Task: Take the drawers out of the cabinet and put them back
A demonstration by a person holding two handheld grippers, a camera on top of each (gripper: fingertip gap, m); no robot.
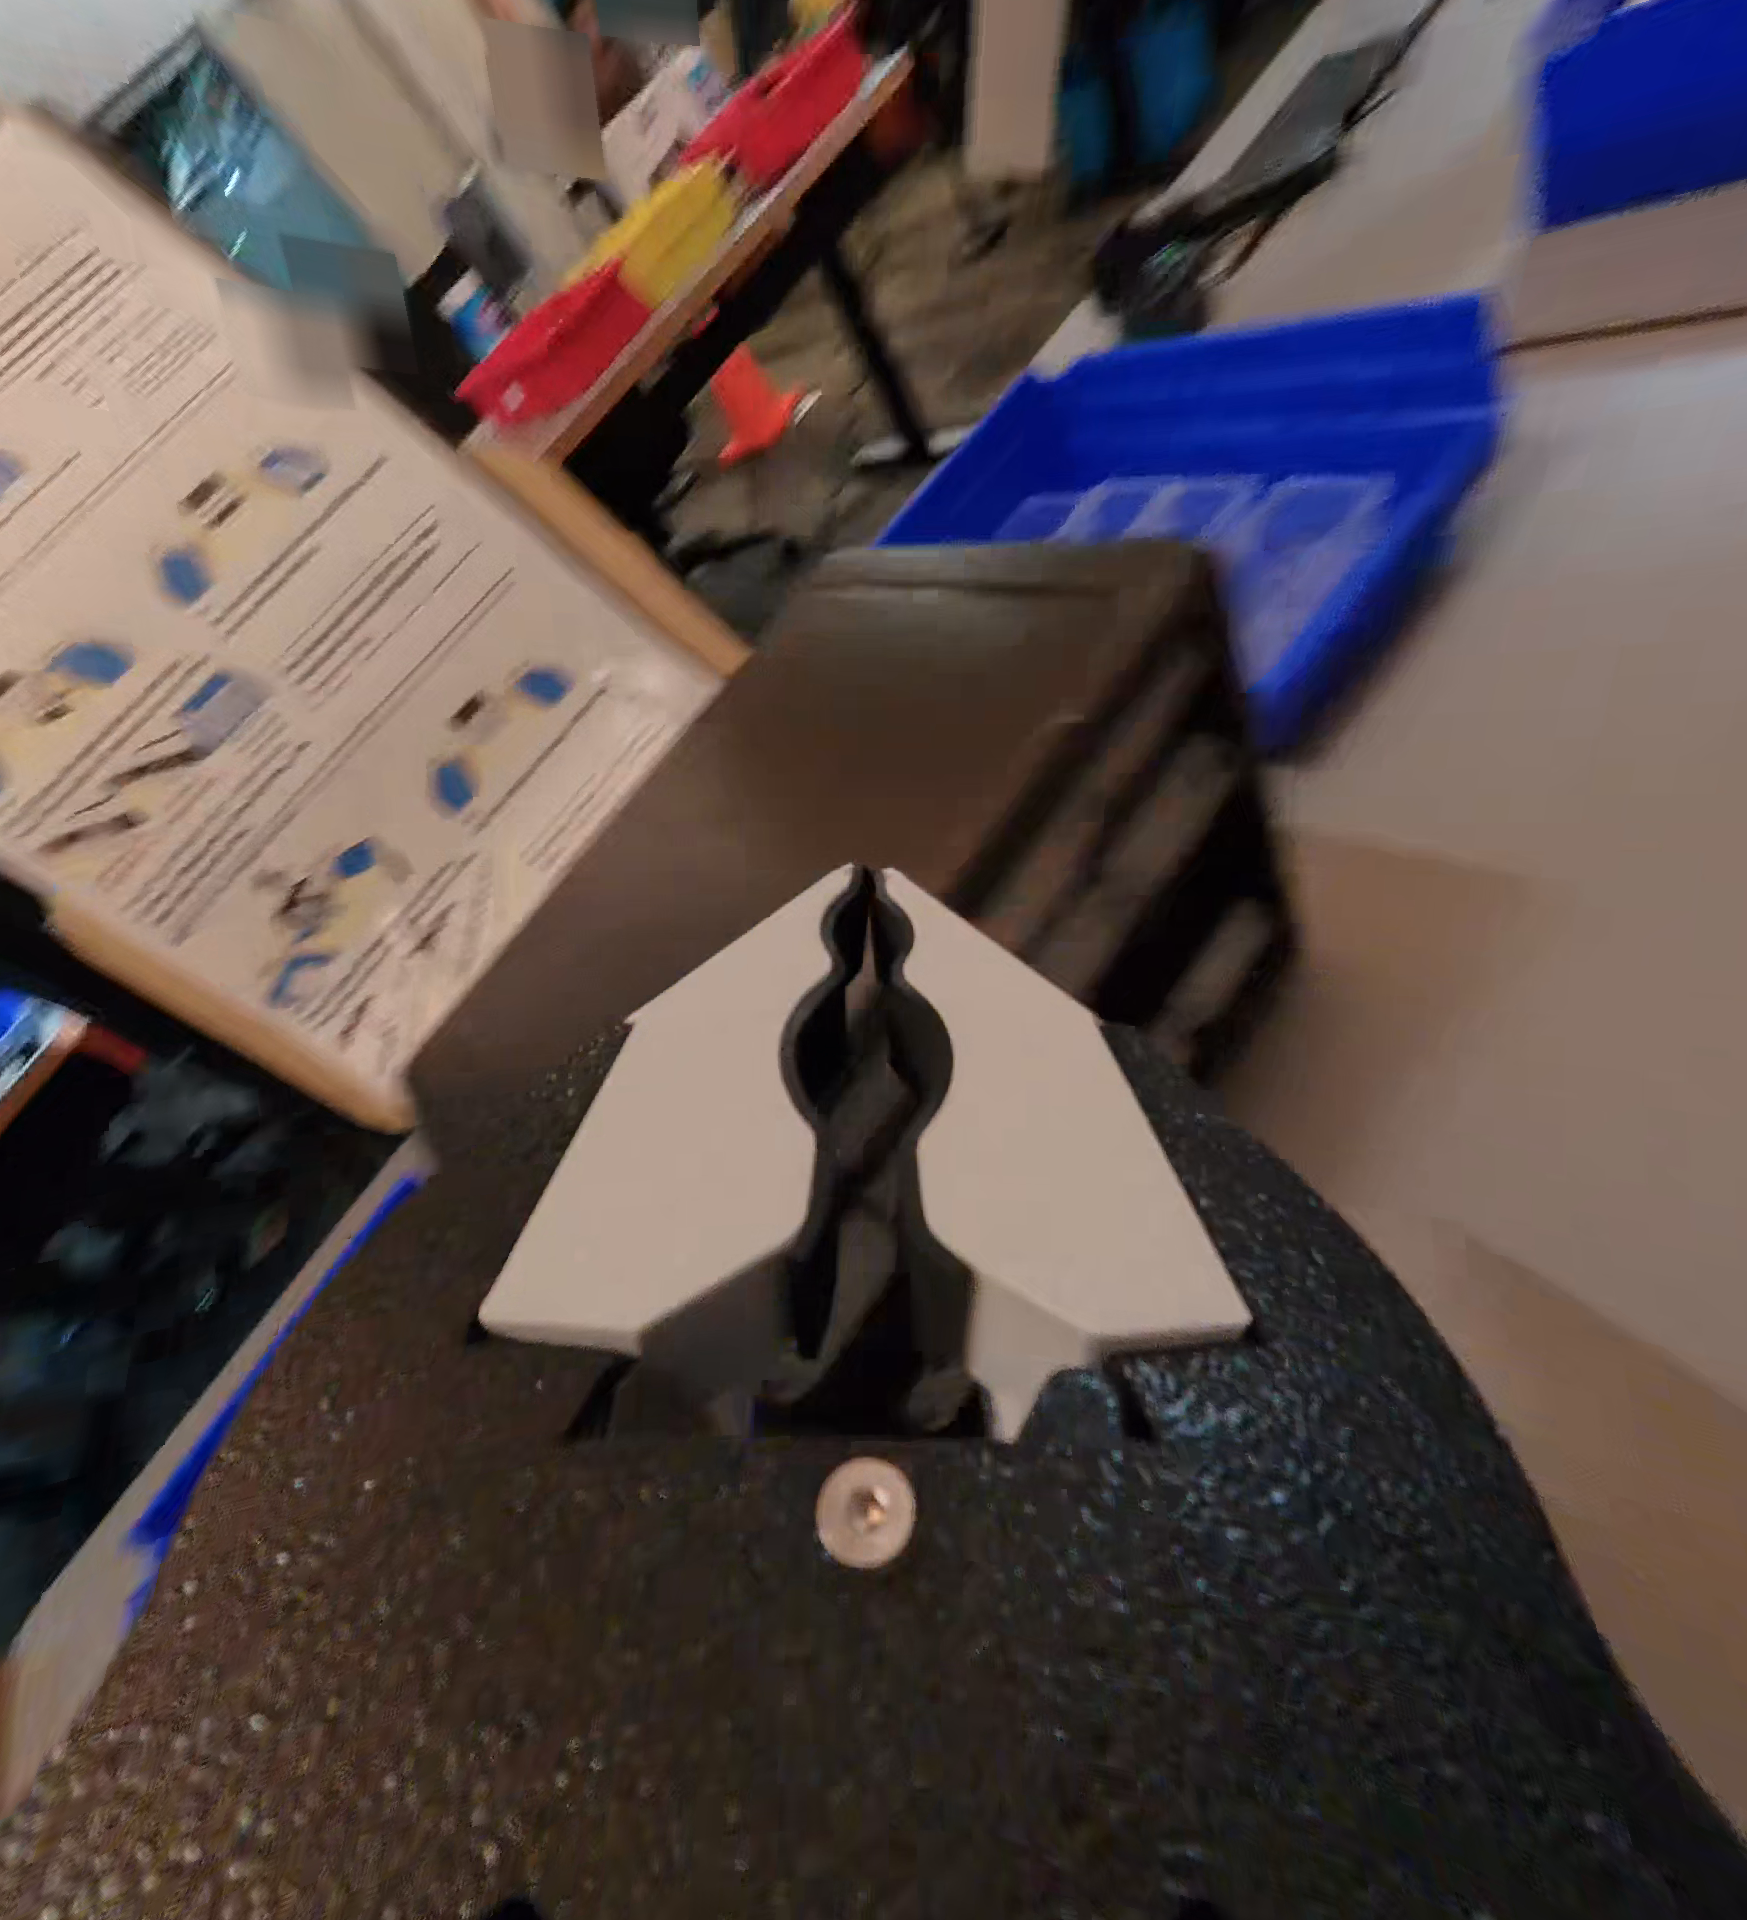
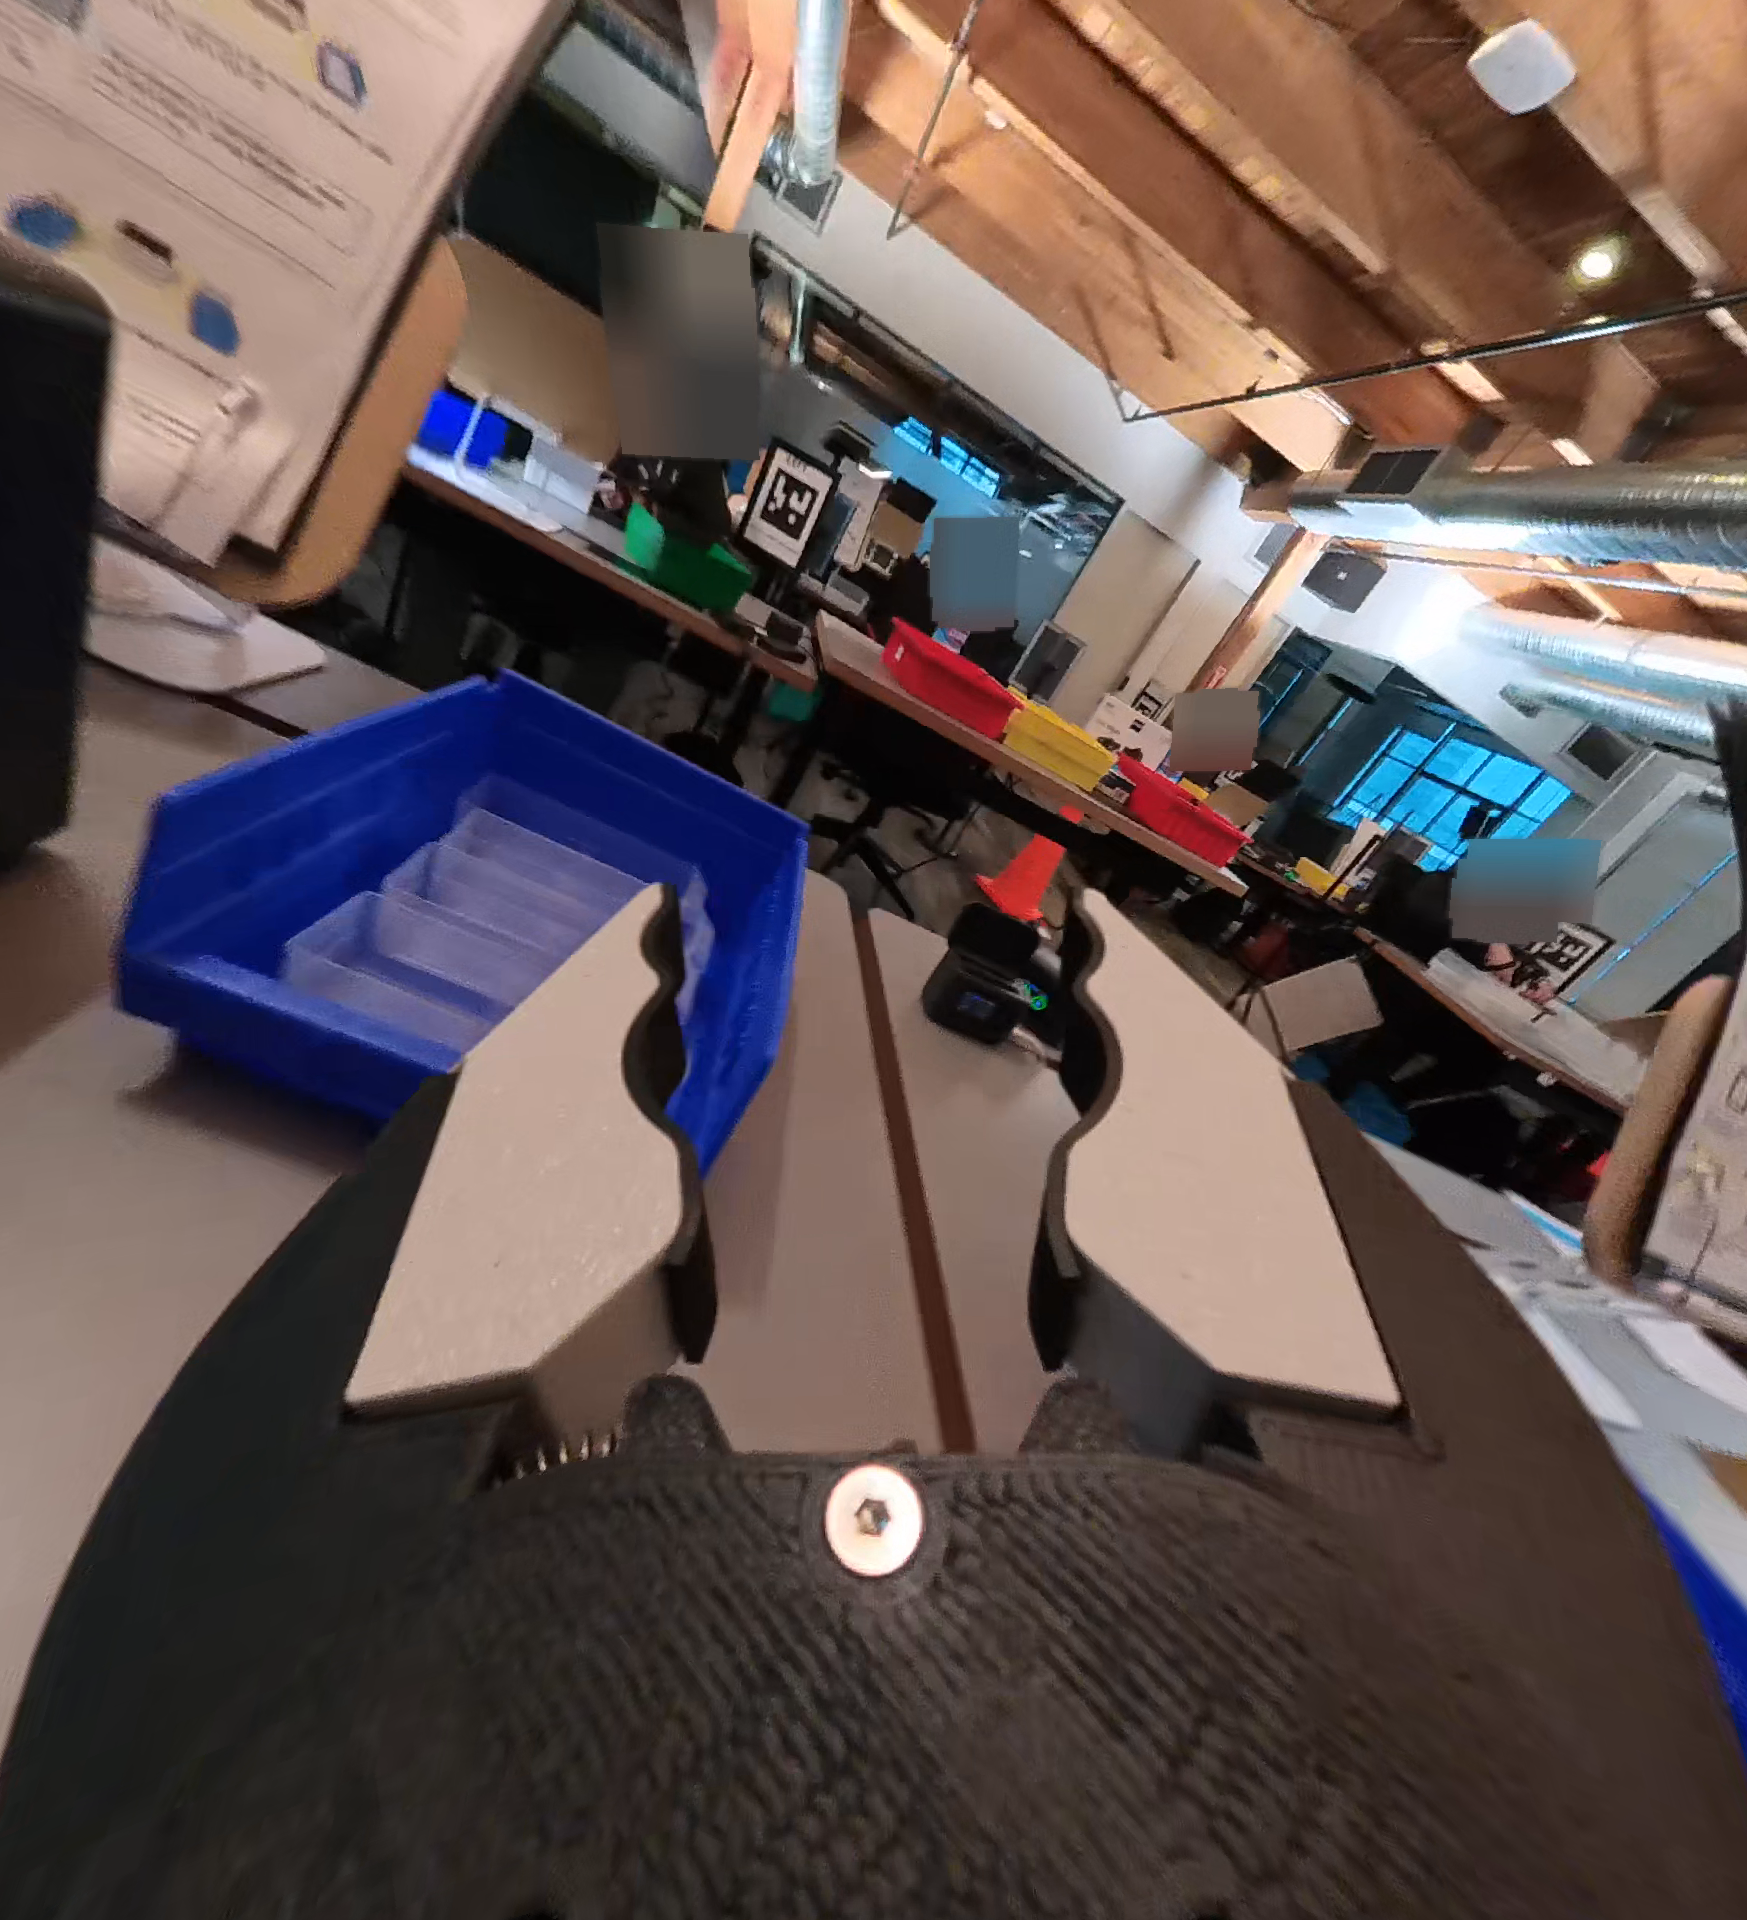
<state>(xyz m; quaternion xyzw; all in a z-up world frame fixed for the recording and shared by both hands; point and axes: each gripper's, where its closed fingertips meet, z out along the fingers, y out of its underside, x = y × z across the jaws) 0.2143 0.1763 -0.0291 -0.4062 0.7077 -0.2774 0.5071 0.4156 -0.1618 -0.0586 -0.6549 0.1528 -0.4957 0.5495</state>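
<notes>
**Drawers out in the bin, both tools empty — looks like the put-back half is up next**

Left tool [image 1: 871,883]: jaws closed tip to tip, nothing gripped. It sits over the top of the small dark plastic drawer cabinet [image 1: 848,748]; whether it actually presses on the lid I can't tell, the view is motion-blurred. Cabinet front faces right in that view, showing stacked slots; blur hides whether any are filled.

Right tool [image 2: 869,935]: jaws wide apart, empty, held low over the grey surface [image 2: 827,1195], aimed past the blue plastic bin [image 2: 225,935].

Clear plastic drawers [image 2: 495,914] lie staggered inside that bin, several of them. The cabinet shows as a dark block at the left edge of the right view, near the bin.

Judgement: extraction seems done or nearly so. Next move: right tool swings left into the bin, pinches one drawer by a wall, carries it to a slot while the left steadies the cabinet.

In the way:
- bin wall stands between the right tool and the drawers, so entry is from above
- clear drawers overlap, so one may drag its neighbour
- cardboard instruction board [image 1: 225,623] right behind the cabinet
- small black device [image 2: 983,987] farther along the surface, clear of the path
</notes>
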